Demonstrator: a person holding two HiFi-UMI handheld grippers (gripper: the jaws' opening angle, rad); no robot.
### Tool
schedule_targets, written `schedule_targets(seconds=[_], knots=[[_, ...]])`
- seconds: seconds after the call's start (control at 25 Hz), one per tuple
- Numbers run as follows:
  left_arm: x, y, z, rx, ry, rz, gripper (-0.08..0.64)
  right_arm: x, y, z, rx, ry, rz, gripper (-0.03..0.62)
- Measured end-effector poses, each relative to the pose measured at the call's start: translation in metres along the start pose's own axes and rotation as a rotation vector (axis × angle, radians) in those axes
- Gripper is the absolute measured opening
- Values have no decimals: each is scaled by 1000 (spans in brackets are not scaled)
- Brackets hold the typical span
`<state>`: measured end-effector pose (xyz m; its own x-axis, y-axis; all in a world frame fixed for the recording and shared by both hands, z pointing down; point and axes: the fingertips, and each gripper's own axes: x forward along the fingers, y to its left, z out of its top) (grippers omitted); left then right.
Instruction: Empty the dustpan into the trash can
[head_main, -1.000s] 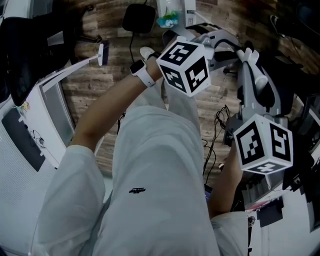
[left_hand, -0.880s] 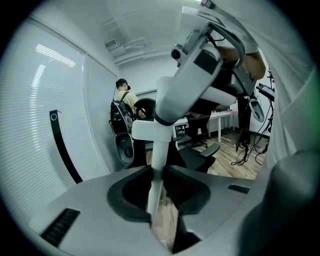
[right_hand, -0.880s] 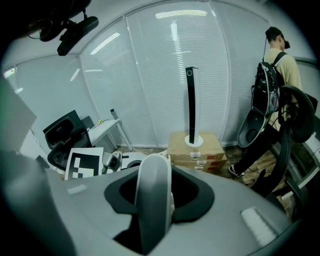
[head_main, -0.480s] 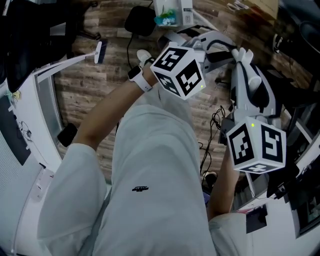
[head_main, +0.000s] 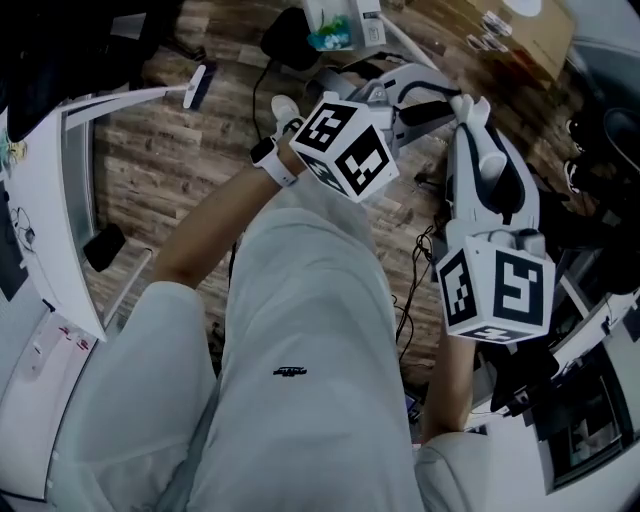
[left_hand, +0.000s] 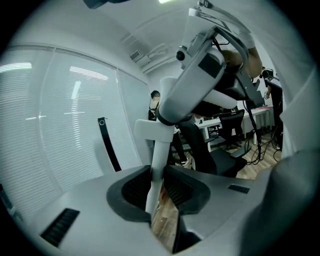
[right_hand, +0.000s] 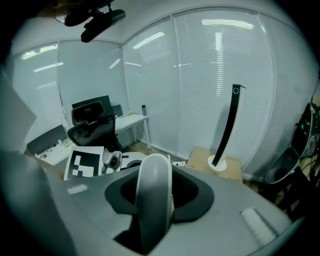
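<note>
My left gripper (left_hand: 156, 187) is shut on a thin white stem (left_hand: 152, 165), seemingly the dustpan's handle. It runs up to a white block. My right gripper (right_hand: 155, 195) is shut on a thick rounded white grip (right_hand: 154, 182). In the head view both marker cubes hang over the wooden floor in front of the person's white clothes, the left gripper (head_main: 405, 95) above and left of the right gripper (head_main: 468, 112). The pan itself is hidden. I cannot make out a trash can for certain.
A white container with teal contents (head_main: 335, 25) stands at the top. A white desk (head_main: 50, 200) lies to the left, with a white pole with a dark head (head_main: 195, 92) beyond it. Cables (head_main: 430, 240) trail on the floor. A cardboard box (right_hand: 215, 160) and an office chair (right_hand: 92, 127) stand ahead.
Both grippers have swung leftward together in the head view and turned, still gripping the white handle. The floor and desk have slid as the head moved.
</note>
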<state>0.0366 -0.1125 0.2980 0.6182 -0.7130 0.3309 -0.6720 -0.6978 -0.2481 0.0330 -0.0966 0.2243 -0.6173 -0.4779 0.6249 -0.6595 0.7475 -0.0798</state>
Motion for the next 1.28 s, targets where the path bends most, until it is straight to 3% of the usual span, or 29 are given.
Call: schedule_targets(seconds=[0.68,0.96,1.28], knots=[[-57,34,-46,-106,8,236,91,43,70,8,-322,0,150,120],[-76,34,-59,-131,9,287,95,48,97,2,-448,-27,190,117],[-94,21,-71,-115,28,293,100,43,122,-13,-624,-64,250,115]])
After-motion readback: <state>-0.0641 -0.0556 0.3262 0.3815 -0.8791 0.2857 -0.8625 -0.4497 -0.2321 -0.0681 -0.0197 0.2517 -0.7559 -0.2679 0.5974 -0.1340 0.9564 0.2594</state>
